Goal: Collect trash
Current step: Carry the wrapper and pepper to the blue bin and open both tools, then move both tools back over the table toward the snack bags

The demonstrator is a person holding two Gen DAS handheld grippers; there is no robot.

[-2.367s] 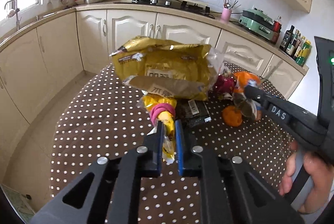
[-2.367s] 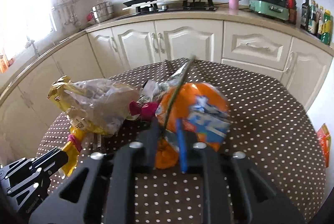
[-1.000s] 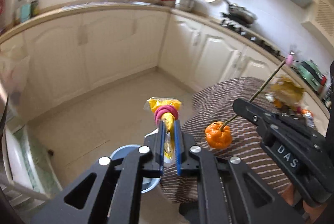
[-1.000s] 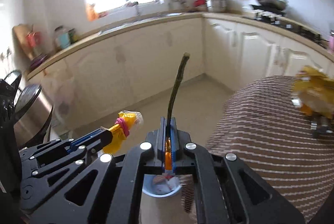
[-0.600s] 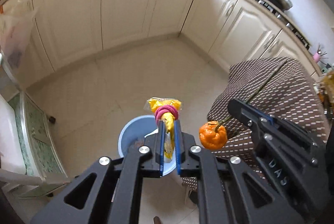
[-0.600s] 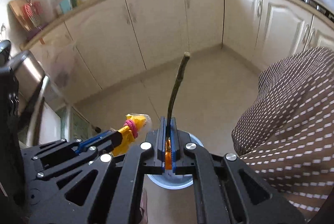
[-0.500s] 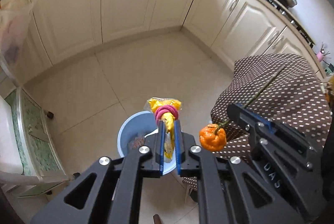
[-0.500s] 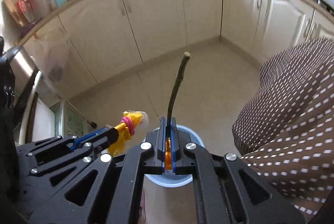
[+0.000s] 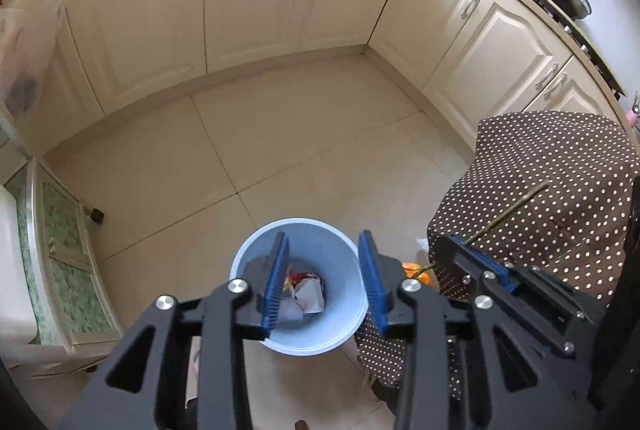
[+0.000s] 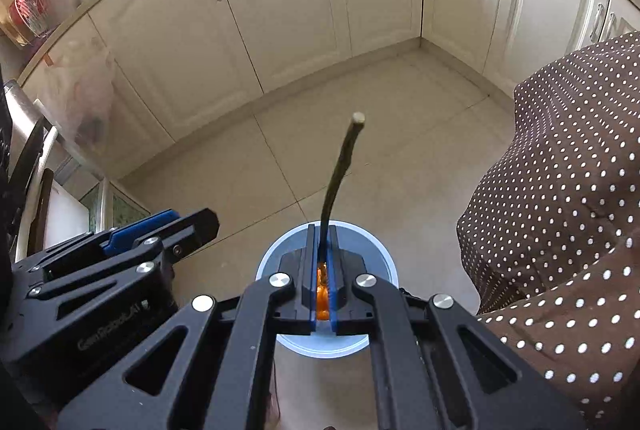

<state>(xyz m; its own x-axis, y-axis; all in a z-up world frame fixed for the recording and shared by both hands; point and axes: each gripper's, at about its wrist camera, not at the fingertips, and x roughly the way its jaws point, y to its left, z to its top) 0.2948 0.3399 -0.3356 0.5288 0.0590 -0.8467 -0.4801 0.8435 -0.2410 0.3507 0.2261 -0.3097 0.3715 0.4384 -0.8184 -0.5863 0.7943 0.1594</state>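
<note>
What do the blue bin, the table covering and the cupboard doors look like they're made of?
Blue bin: probably plastic, with smooth, even-coloured thin walls and a slight sheen.
Table covering: cloth, brown with white dots; it drapes and folds over the edge.
Cupboard doors: likely painted or laminated wood, cream, with moulded arched panels and metal-looking handles; the core cannot be told.

The orange fruit (image 9: 416, 272) is mostly hidden behind the right gripper (image 10: 323, 262). Gripper bodies cover the bin's (image 9: 338, 334) near rim. The tablecloth (image 10: 560, 230) runs off frame right.
</note>
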